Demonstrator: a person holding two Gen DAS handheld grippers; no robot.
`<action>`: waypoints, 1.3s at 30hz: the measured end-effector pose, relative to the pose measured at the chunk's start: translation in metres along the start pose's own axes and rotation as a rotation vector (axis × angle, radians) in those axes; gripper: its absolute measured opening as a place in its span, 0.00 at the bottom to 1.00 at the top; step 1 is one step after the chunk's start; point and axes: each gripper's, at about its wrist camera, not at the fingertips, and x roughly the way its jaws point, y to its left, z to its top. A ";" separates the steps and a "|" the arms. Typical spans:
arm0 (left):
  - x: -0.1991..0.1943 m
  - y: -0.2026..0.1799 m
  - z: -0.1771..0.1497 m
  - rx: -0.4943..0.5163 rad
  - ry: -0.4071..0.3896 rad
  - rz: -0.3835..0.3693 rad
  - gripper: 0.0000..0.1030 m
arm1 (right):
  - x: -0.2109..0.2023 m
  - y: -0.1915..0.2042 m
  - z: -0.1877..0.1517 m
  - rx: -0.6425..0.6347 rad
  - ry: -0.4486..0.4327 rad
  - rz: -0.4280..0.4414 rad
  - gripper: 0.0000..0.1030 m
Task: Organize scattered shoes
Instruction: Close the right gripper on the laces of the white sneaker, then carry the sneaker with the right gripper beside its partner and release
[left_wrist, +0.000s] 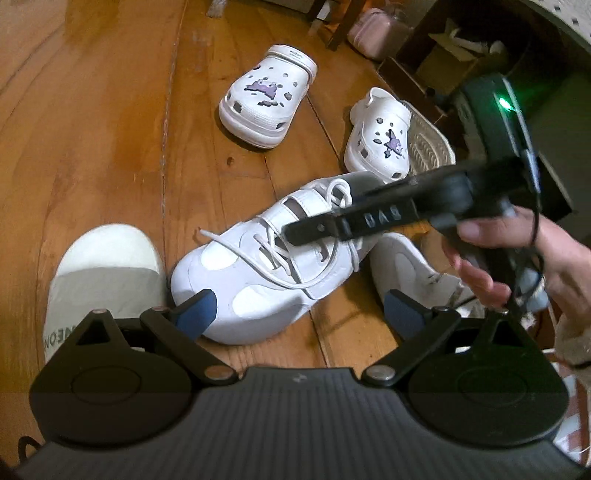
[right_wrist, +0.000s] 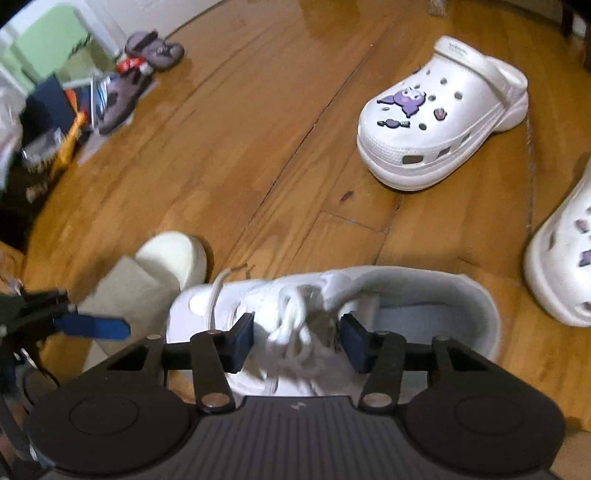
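wooden floor (right_wrist: 258, 147), white sneaker's (right_wrist: 314, 295) laces between right gripper (right_wrist: 295, 341) pads

wooden floor (right_wrist: 258, 147); on it a white sneaker (left_wrist: 266, 273), two white clogs (left_wrist: 264, 98), a beige slide (left_wrist: 103, 273)

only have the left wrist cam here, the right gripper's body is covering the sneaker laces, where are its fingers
Observer: The right gripper has one finger on each side of the white sneaker laces. It is too blurred to tell whether the pads press.
Operator: any shoes outside my frame
Observer: Yes, two greyish sandals lie by the clutter at the far edge of the floor.
Operator: how does my left gripper sit from over there
Observer: The left gripper shows in front of the grey slipper, beside the sneaker's toe and apart from it.
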 end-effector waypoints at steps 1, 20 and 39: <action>0.002 0.000 0.000 0.000 0.008 0.002 0.96 | 0.001 -0.002 0.002 0.018 -0.001 0.022 0.33; 0.006 0.013 -0.001 -0.087 0.032 0.089 0.96 | -0.007 0.027 -0.018 0.009 -0.163 0.009 0.23; -0.016 0.032 0.001 -0.148 0.002 0.111 0.96 | -0.029 0.023 -0.051 0.623 -0.126 0.134 0.14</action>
